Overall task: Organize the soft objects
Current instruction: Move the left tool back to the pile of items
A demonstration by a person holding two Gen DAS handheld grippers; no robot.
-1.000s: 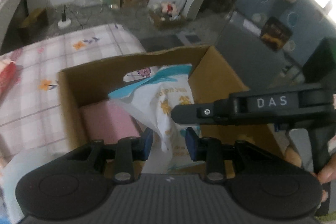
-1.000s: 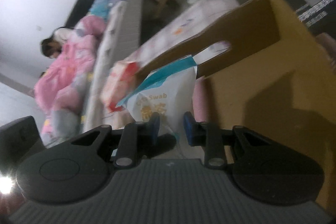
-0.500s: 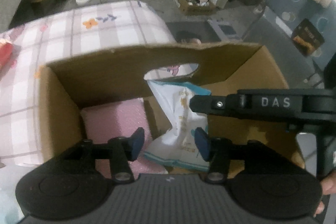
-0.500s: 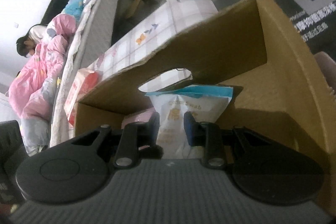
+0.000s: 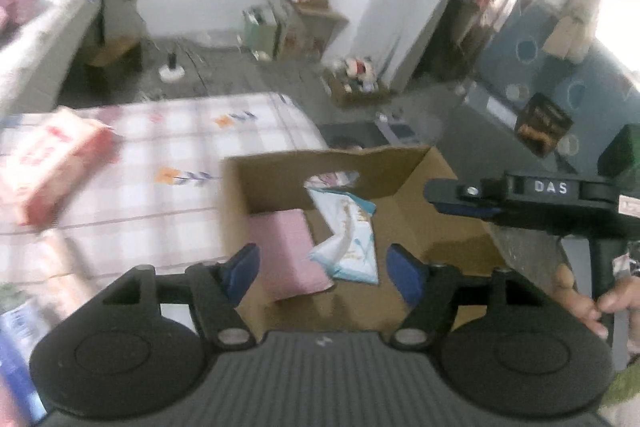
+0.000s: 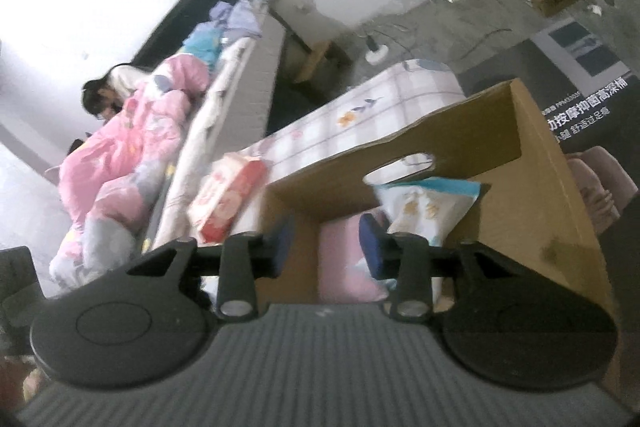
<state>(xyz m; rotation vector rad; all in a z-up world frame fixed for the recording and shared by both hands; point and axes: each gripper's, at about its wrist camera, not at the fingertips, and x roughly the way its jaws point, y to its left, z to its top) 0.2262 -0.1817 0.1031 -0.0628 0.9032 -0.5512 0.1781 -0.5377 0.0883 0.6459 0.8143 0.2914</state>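
Left gripper (image 5: pixel 324 267): we see jaws just opened wide, empty.
Right gripper (image 6: pixel 326 243): jaws just parted, nothing held.
Bag (image 5: pixel 348 231): we note it in box (image 5: pixel 460 227), beside pink pack (image 5: pixel 288 251).

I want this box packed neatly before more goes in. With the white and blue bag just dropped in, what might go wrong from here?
The white and blue bag lies crumpled, leaning half over the pink pack, so later items may sit unevenly. The cardboard box seems near the checked mattress's edge; a nudge might tip it. The left gripper and right gripper, jaws just opening and empty, hang close together and may collide.
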